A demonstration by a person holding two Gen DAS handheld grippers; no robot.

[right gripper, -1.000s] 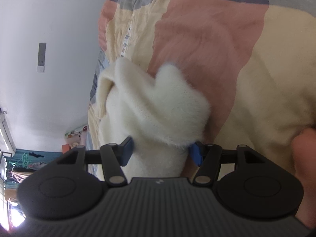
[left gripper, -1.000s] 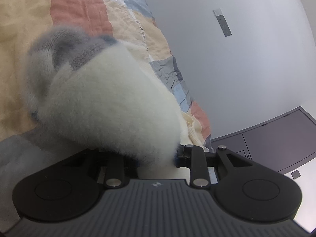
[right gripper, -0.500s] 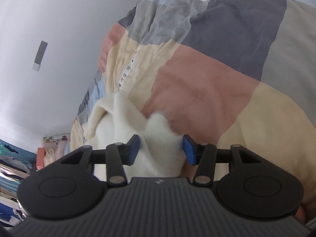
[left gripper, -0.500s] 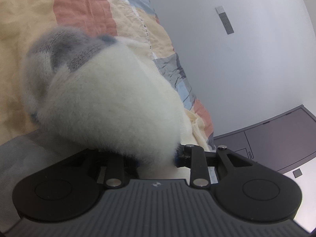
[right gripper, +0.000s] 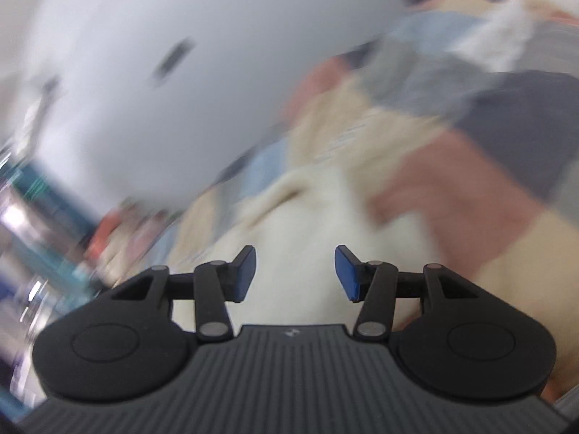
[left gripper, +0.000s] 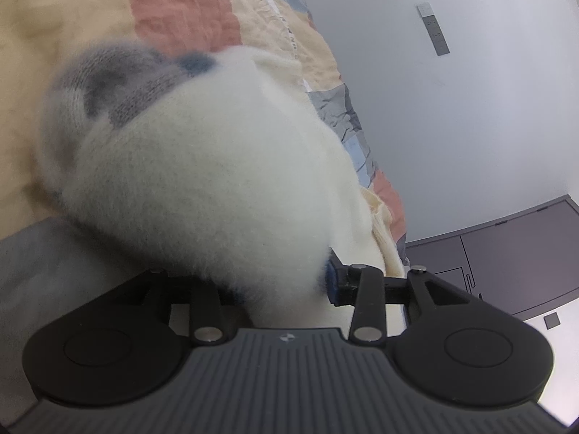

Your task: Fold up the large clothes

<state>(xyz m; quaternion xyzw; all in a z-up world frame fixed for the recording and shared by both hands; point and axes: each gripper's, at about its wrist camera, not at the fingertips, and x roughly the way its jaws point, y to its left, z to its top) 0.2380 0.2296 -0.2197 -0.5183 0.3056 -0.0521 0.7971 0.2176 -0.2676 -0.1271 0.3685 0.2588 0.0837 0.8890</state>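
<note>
One fluffy white sweater [left gripper: 217, 181] lay bunched on the patchwork quilt [left gripper: 181, 3]. The left gripper [left gripper: 286, 289] held it, jaws opening. The right gripper [right gripper: 295, 275] stood half-wide above it, gripping nothing.

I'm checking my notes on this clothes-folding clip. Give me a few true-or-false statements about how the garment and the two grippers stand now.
1. The fluffy white sweater with a grey knit patch sits between the left gripper fingers. True; its jaws are opening.
2. The right gripper clamps the sweater. False: its blue pads stand apart and bare.
3. The sweater lies on a patchwork quilt. True.
4. The quilt is plain white. False: peach, salmon and grey patches.
</note>
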